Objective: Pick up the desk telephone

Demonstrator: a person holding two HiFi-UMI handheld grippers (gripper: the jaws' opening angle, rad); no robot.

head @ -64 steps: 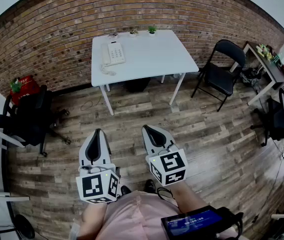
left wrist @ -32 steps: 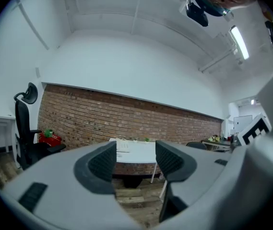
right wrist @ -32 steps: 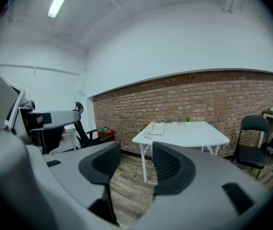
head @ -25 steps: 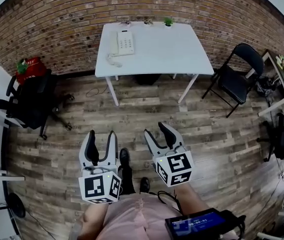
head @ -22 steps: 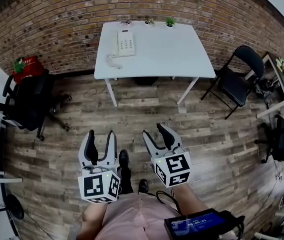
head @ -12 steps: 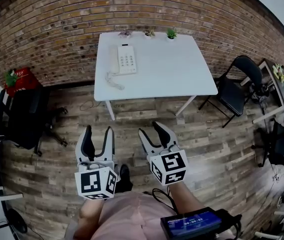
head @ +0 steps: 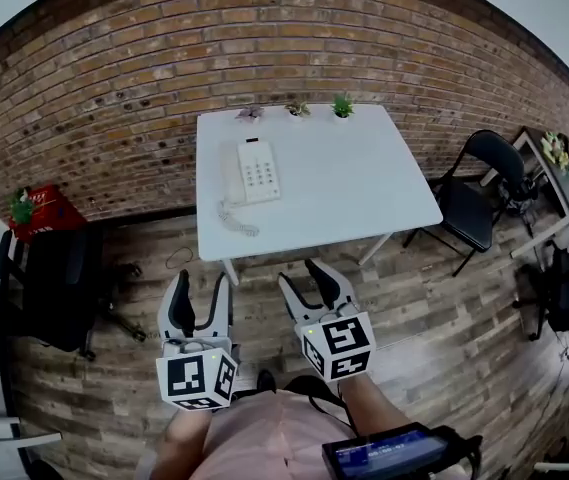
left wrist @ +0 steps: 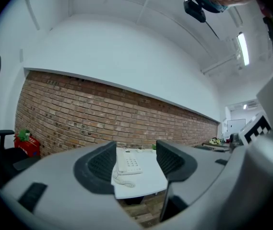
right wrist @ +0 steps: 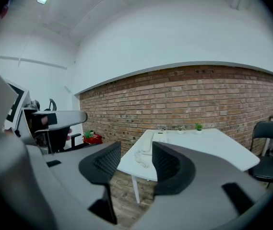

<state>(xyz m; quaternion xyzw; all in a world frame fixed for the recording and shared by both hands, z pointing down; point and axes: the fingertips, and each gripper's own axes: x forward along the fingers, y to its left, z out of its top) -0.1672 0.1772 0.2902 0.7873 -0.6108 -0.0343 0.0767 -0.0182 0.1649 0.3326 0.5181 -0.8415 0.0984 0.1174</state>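
– White bench looks much nearer now; they're almost at it.
– Yes, the telephone sits on its left side, untouched. Left claw and right claw both gape, empty.

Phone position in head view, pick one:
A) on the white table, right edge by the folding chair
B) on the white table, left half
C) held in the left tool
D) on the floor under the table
B: the desk telephone lies flat on the left half of the white table, clear of both tools and far from the folding chair.
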